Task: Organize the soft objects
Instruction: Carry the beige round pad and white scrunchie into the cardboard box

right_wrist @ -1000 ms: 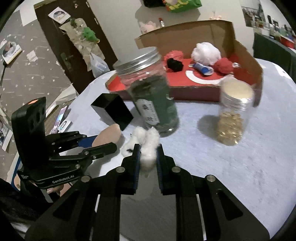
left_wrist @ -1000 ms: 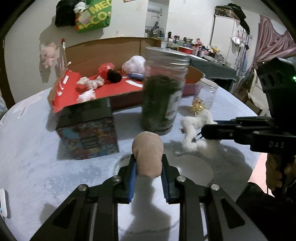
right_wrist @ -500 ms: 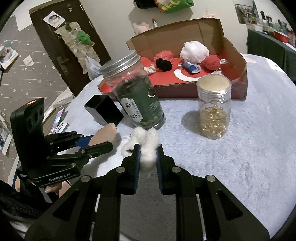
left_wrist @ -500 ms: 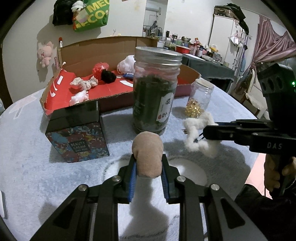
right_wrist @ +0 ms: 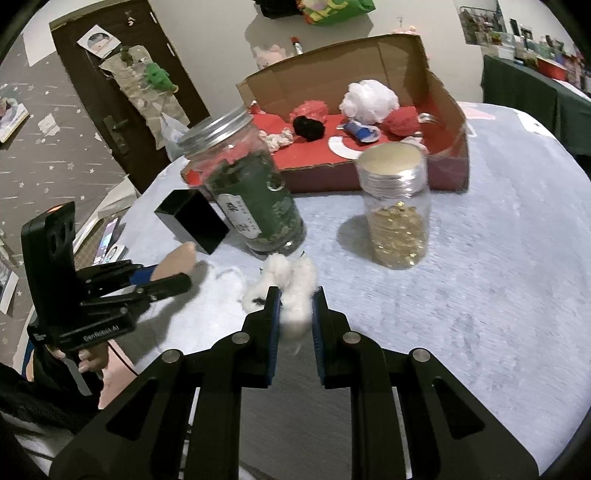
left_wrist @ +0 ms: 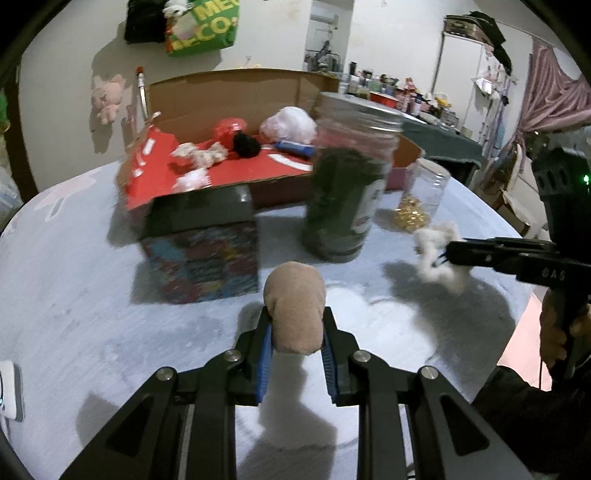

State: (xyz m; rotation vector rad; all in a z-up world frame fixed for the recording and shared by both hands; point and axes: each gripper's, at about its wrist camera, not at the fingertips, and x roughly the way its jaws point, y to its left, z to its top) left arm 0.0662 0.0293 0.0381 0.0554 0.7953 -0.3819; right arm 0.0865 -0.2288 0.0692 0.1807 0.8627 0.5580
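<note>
In the left wrist view, motion blur smears the patterned box ahead-left of the left gripper, and its printed lettering cannot be read. The green-filled jar straight ahead is blurred too, its label illegible. The tan soft object hides where the fingers meet it. In the right wrist view, the white cotton wad has its lower end out of focus between the right gripper fingers.

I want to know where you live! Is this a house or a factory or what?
Probably a lived-in room at home, not a factory. A pink plush toy and a green shopping bag hang on the wall, pink curtains hang at the side, and a decorated door stands behind the round table.
</note>
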